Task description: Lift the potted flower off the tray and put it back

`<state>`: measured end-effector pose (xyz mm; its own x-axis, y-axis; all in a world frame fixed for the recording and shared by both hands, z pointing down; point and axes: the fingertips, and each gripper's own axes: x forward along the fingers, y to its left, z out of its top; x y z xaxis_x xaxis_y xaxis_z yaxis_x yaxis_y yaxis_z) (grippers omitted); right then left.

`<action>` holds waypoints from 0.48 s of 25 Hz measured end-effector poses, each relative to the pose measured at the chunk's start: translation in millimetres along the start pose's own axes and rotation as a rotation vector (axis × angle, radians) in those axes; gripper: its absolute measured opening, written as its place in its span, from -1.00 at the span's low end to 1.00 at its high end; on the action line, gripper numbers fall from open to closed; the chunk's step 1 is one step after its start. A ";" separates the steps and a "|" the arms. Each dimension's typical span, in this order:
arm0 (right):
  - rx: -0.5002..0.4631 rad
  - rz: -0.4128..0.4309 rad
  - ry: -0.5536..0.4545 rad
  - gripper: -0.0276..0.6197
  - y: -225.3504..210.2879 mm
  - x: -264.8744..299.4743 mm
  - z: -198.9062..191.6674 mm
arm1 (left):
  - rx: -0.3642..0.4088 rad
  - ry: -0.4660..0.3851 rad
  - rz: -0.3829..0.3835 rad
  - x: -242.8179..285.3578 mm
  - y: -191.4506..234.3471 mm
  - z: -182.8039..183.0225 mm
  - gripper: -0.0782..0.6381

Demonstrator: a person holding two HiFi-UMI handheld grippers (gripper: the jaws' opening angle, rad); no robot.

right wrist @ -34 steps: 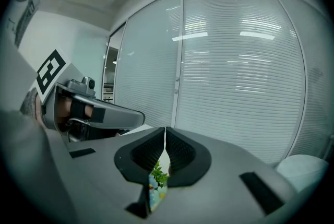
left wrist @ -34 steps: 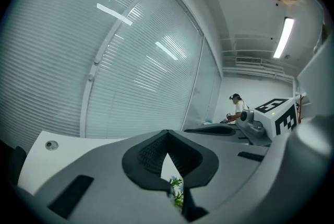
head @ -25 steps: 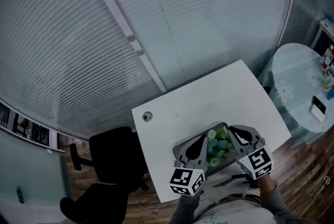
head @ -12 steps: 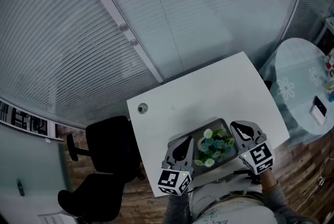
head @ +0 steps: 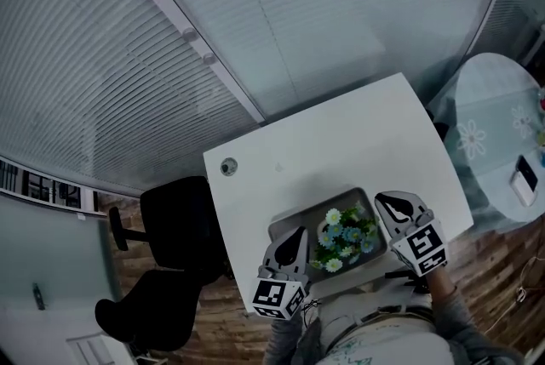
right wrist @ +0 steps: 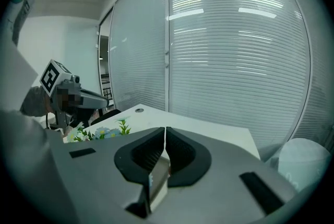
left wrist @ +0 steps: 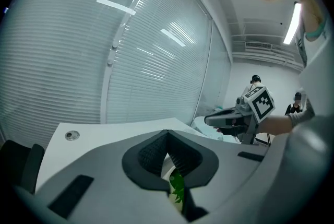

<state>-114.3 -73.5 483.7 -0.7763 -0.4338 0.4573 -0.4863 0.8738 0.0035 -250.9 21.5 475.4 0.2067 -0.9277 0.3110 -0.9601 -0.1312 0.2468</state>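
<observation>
Shallow grey tray (head: pixel 285 225): ends clamped in closed left gripper (head: pixel 295 237) and right gripper (head: pixel 389 202). Blue-and-white potted flower (head: pixel 343 234): inside tray. Change: load lowered toward white table (head: pixel 341 142); flower seemingly not lifted out.

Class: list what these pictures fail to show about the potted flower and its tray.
Pot: head view, flowers cover it; left gripper view, the left gripper's shut jaws leave only a leaf.
Pale strip under the right gripper's shut jaws, right gripper view: too little shows to name it.
Whether the tray touches the table: head view looks from above.
</observation>
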 end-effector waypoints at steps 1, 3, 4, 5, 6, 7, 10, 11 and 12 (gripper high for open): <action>0.003 0.011 0.006 -0.85 0.2 1.6 -4.1 | 0.002 0.008 0.002 0.1 0.9 -2.9 -0.78; 0.006 0.035 0.015 -0.85 0.1 4.6 -11.9 | 0.015 0.030 0.008 1.3 2.7 -9.7 -0.78; 0.002 0.044 0.020 -0.85 0.0 6.0 -15.7 | 0.023 0.041 0.010 1.9 3.6 -13.1 -0.78; -0.003 0.052 0.026 -0.85 0.0 7.4 -19.9 | 0.025 0.050 0.011 2.0 4.7 -16.5 -0.78; -0.010 0.057 0.034 -0.85 -0.2 8.6 -24.3 | 0.022 0.058 0.011 2.2 5.8 -20.0 -0.78; -0.017 0.062 0.044 -0.85 -0.7 9.7 -28.9 | 0.019 0.065 0.009 2.6 6.7 -23.6 -0.78; -0.023 0.072 0.081 -0.85 -2.3 12.8 -43.2 | 0.022 0.095 0.006 5.1 9.1 -35.6 -0.78; -0.023 0.073 0.092 -0.85 -2.7 14.0 -47.8 | 0.021 0.105 0.004 6.2 10.0 -39.5 -0.78; -0.023 0.074 0.103 -0.85 -3.0 15.2 -52.4 | 0.019 0.114 0.002 7.4 10.8 -43.5 -0.78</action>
<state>-103.7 -71.2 537.2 -0.7641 -0.3441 0.5456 -0.4189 0.9079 -0.0141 -251.5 28.4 520.2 0.2241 -0.8824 0.4137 -0.9636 -0.1372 0.2294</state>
